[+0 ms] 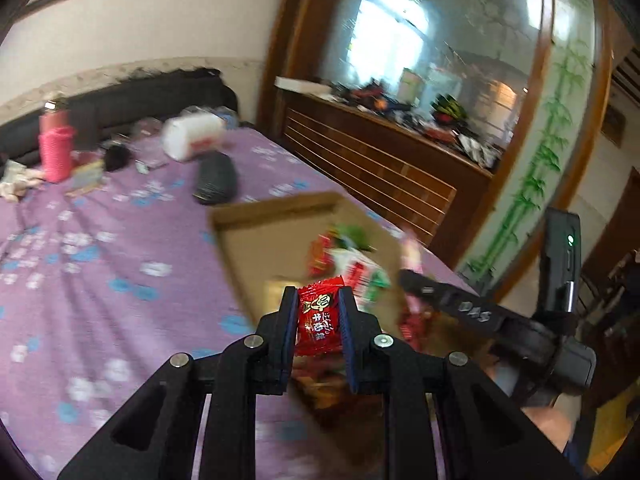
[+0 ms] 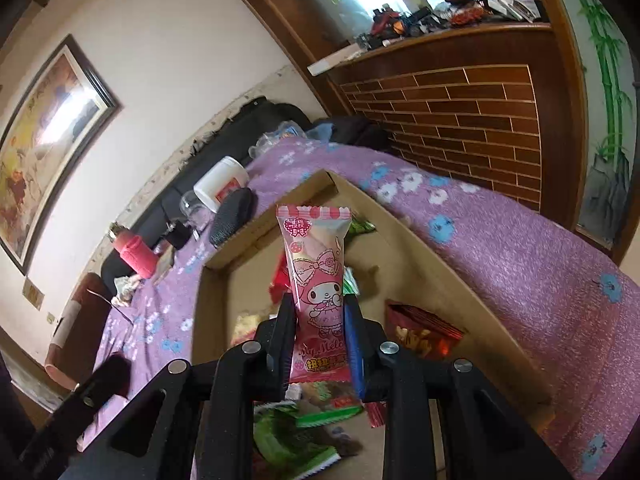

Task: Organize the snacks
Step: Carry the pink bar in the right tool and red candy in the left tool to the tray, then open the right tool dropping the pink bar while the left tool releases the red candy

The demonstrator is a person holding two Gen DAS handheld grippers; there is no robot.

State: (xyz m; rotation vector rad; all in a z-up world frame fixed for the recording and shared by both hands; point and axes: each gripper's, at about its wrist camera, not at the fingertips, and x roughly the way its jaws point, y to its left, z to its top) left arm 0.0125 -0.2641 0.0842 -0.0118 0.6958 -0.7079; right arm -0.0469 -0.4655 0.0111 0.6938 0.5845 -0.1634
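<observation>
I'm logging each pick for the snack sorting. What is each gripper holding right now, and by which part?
The left gripper pinches a small red snack packet across its middle. The right gripper clamps a tall pink packet by its lower half.

A: The left wrist view looks forward and down along its own tool, close above the cardboard box on the purple bed — wooden cabinet beyond.

B: The right wrist view rides its own tool likewise, tilted, close over that box.

A: Shared?

B: Box, bed, white tub, pink bottle, cabinet — and each catches the other tool at its edge.
</observation>
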